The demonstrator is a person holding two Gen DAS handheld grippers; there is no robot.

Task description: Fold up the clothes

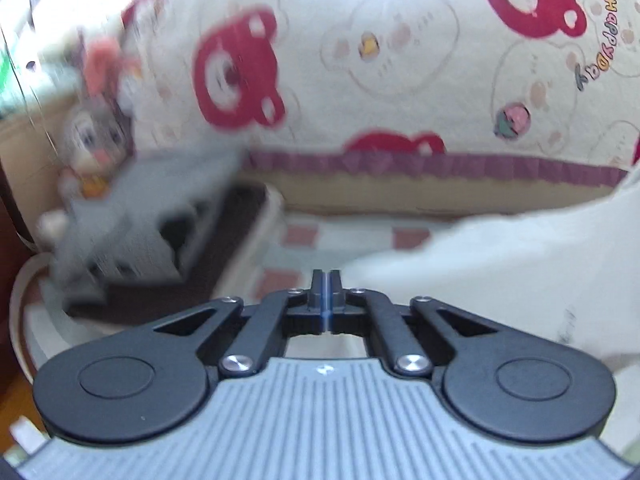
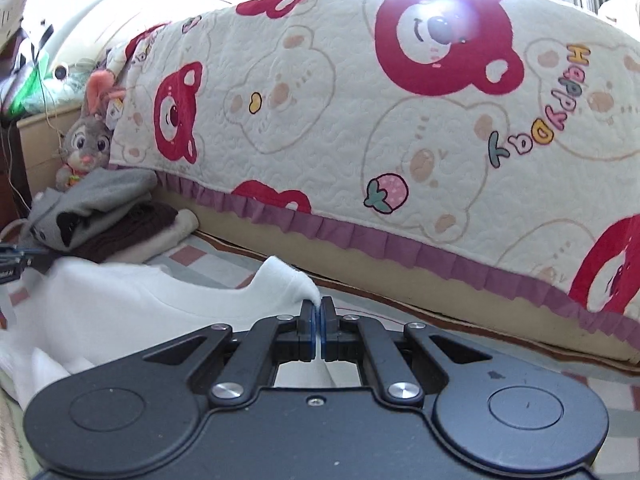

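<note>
A white garment (image 2: 120,308) hangs lifted and stretched between my two grippers above a checked mat (image 1: 304,236). In the right wrist view my right gripper (image 2: 319,306) is shut on a pinched fold at the garment's upper edge, and white cloth shows between its blue pads. The garment's other end rises to my left gripper (image 2: 10,266) at the far left edge. In the blurred left wrist view the left gripper (image 1: 327,280) has its jaws pressed together, and the white garment (image 1: 500,280) runs from its tips off to the right.
A quilt with red bears (image 2: 340,120) drapes a cushion straight ahead, purple frill along its lower edge. At left lies a pile of grey and brown clothes (image 2: 104,208) with a plush rabbit (image 2: 86,140) behind it and a wooden cabinet (image 2: 36,140) beyond.
</note>
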